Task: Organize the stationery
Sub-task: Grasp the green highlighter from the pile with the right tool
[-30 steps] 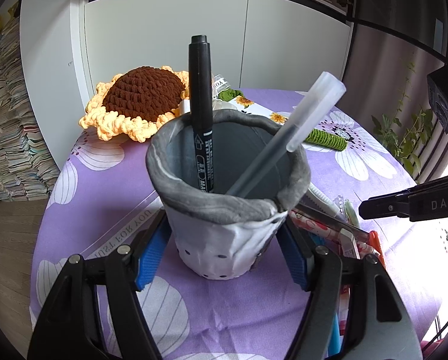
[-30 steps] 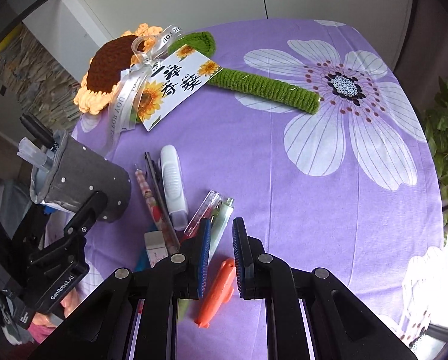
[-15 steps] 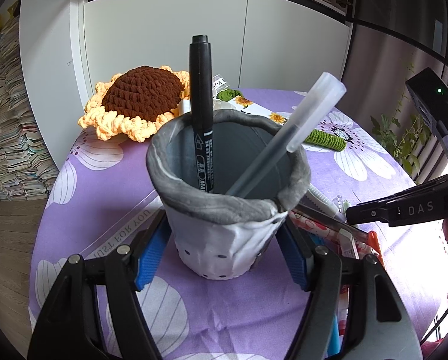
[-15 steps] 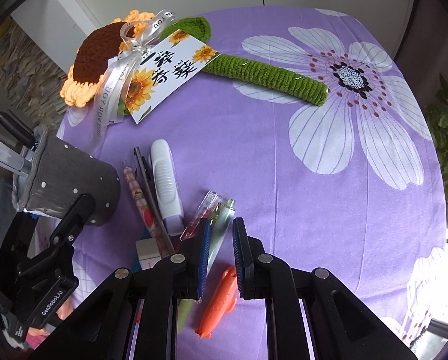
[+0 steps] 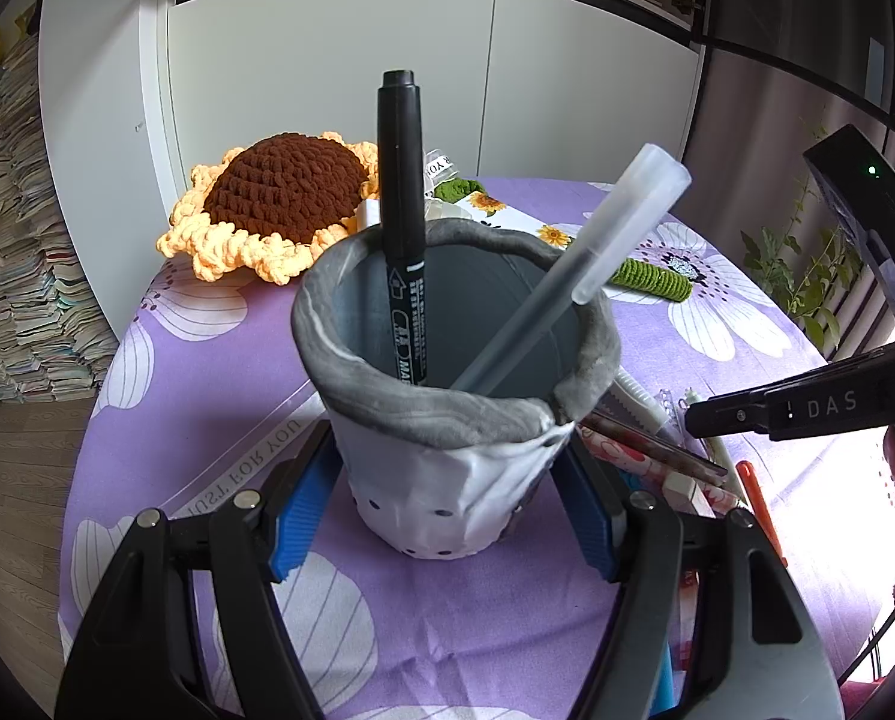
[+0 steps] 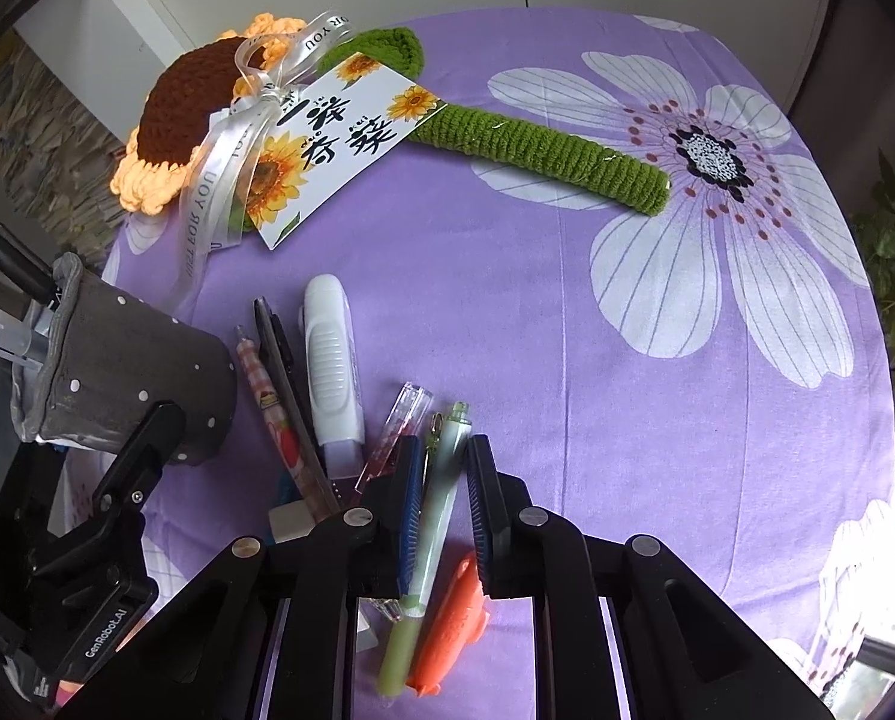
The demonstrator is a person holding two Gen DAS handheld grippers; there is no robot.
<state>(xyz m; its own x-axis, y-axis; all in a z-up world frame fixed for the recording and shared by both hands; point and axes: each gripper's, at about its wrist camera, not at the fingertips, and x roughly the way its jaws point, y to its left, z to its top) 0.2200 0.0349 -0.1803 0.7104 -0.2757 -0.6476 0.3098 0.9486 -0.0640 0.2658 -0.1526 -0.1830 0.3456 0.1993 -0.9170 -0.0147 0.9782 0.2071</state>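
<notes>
One green pen [image 6: 432,540], the item in hand, lies flat on the desk [image 6: 567,330] near its front edge. Its long axis runs from that edge towards the far side, clip end farthest.

Right gripper [image 6: 443,447]: points steeply down, directly over the pen. The jaws stand narrowly apart and straddle the barrel, their faces parallel to its length. A sliver of gap shows on each side, so the pads do not appear to press yet. Judged next: a short descent and closure, with no turn of the wrist. This hand is much the nearer.

Neighbours, close-packed:
- orange tool [image 6: 447,624], touching or just beside the pen on its right
- clear pen [image 6: 396,432], just beside on the left, under the left finger
- white correction roller [image 6: 330,372], patterned pen [image 6: 267,408], dark pen [image 6: 276,354] and eraser [image 6: 291,519], further left

The closing fingers could nudge the clear pen or the orange tool.

Pen holder [image 5: 423,420]: grey fabric cup at the desk's left edge. The left gripper [image 5: 447,468] is clamped on its base and tips its mouth away from the loose pens. It contains one black marker [image 5: 401,210] and one translucent pen [image 5: 597,252]; the middle of the mouth is free.

Open room: bare purple cloth right of the pens and beyond them. A crochet sunflower [image 6: 177,108] and its card [image 6: 327,144] sit at the far left corner, well apart.
</notes>
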